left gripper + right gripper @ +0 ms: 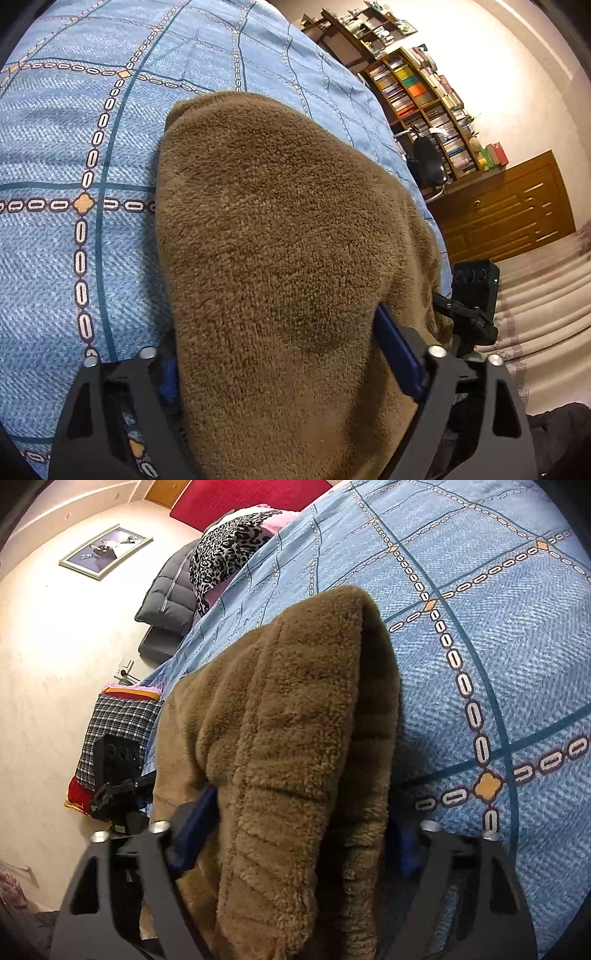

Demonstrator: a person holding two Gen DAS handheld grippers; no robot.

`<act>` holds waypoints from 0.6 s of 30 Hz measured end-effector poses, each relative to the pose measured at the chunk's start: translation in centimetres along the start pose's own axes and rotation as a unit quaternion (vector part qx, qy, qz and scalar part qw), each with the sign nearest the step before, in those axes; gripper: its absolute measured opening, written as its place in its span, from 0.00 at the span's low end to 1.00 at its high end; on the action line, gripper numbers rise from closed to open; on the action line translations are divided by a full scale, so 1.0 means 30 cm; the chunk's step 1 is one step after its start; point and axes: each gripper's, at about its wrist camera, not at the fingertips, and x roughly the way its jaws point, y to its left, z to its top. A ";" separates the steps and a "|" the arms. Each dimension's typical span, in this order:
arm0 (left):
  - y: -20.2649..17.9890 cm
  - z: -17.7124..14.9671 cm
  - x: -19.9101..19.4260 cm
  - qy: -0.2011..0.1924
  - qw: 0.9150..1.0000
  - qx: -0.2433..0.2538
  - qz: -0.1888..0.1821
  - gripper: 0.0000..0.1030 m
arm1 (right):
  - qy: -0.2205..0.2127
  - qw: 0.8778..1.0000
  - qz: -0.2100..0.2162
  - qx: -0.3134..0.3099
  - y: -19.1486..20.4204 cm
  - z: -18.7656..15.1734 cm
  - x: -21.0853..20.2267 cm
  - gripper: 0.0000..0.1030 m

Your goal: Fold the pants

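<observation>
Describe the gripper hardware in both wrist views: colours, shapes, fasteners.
Both match. The left gripper and the right gripper have matte black angular finger frames with triangular cut-outs, round silver fasteners on top and blue inner pads. Each view also shows the other unit's black boxy body on a bracket; the one in the left view has a small green light. No cables, markings or sleeves visible.

Left wrist view: sits behind the left gripper (280, 354), angled down along its fingers, very near the brown fleece pants (280, 229); bookshelf (424, 107) far right.
Right wrist view: behind the right gripper (295, 834), angled down, equally near; framed picture (105, 552) far left.
Shared: pants, blue bedspread (74, 155).
</observation>
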 end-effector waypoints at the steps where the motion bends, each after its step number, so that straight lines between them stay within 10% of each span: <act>1: -0.006 -0.002 -0.005 -0.001 1.000 0.002 0.000 0.74 | -0.001 1.000 0.000 -0.001 0.000 0.000 -0.002 0.65; 6: -0.040 -0.014 -0.040 -0.016 1.000 0.017 0.009 0.53 | -0.008 1.000 -0.002 -0.015 0.020 -0.002 -0.026 0.53; 18: -0.144 0.014 -0.083 -0.051 0.997 0.039 0.033 0.42 | -0.046 0.998 0.005 -0.049 0.087 0.063 -0.108 0.49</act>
